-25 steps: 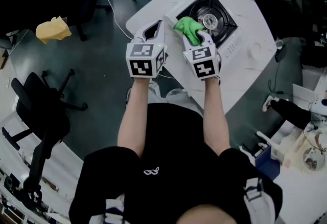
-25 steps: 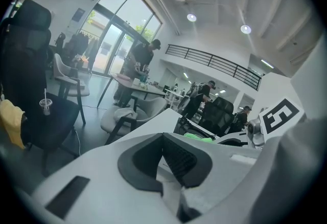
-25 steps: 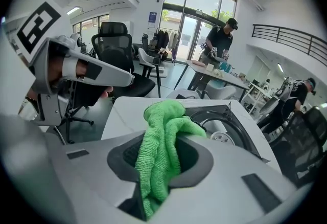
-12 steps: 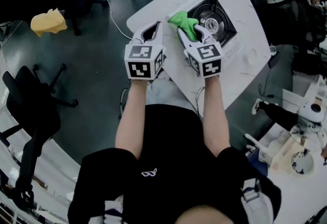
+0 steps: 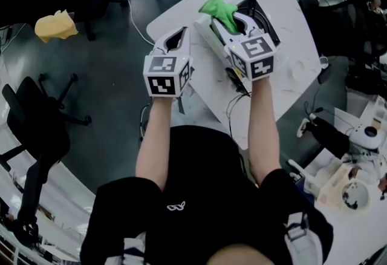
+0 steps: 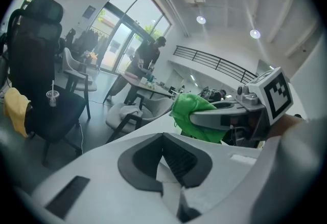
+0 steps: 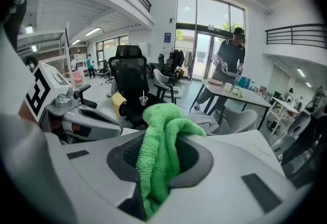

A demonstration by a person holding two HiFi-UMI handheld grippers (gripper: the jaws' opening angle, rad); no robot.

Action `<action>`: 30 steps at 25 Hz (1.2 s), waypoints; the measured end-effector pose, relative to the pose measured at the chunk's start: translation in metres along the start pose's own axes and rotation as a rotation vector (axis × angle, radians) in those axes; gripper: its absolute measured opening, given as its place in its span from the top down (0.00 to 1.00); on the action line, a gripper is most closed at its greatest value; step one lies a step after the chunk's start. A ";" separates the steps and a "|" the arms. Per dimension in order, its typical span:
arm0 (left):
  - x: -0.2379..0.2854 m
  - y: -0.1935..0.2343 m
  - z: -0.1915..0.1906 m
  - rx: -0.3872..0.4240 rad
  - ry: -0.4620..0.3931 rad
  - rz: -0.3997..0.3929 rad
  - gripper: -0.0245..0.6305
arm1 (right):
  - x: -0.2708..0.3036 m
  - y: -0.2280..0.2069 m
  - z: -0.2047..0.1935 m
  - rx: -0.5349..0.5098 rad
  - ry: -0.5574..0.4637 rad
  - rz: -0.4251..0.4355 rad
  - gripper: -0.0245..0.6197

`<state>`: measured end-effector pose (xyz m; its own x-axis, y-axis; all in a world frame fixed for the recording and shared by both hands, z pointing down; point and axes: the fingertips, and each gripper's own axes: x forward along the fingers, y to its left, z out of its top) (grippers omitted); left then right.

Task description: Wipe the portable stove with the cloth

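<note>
The green cloth [image 5: 217, 9] is bunched and pinched in my right gripper [image 5: 225, 20], which is shut on it and held raised over the portable stove [image 5: 266, 19]. Only a strip of the stove's black top shows past that gripper, on the white table [image 5: 284, 82]. From the right gripper view the cloth [image 7: 158, 156] hangs down out of the jaws. My left gripper [image 5: 176, 37] is shut on nothing, at the table's left edge beside the stove. The left gripper view looks across its own jaws to the cloth [image 6: 191, 115] held just to the right.
A black cable [image 5: 233, 100] hangs off the table's near edge. Black office chairs [image 5: 36, 124] stand on the floor to the left, one with a yellow cloth [image 5: 54, 25] on it. A person [image 7: 230, 59] stands at a far table.
My right gripper has carried the cloth left off the burner and lifted up from the stove top. The left gripper has hardly moved.
</note>
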<state>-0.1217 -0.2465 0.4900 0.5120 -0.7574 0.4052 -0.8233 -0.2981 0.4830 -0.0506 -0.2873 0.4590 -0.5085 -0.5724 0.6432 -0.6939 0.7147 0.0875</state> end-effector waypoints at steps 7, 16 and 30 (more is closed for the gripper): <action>0.017 0.000 -0.002 0.001 0.018 0.015 0.97 | 0.032 0.011 -0.017 -0.266 0.157 0.178 0.85; 0.037 0.001 -0.012 0.020 0.072 0.018 0.97 | 0.053 0.001 -0.038 -0.156 0.211 0.293 0.85; 0.059 -0.009 -0.016 0.059 0.126 -0.012 0.97 | 0.050 -0.060 -0.051 0.082 0.166 0.210 0.85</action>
<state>-0.0804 -0.2792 0.5217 0.5457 -0.6758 0.4955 -0.8279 -0.3437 0.4431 -0.0086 -0.3387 0.5245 -0.5598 -0.3372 0.7569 -0.6250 0.7716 -0.1184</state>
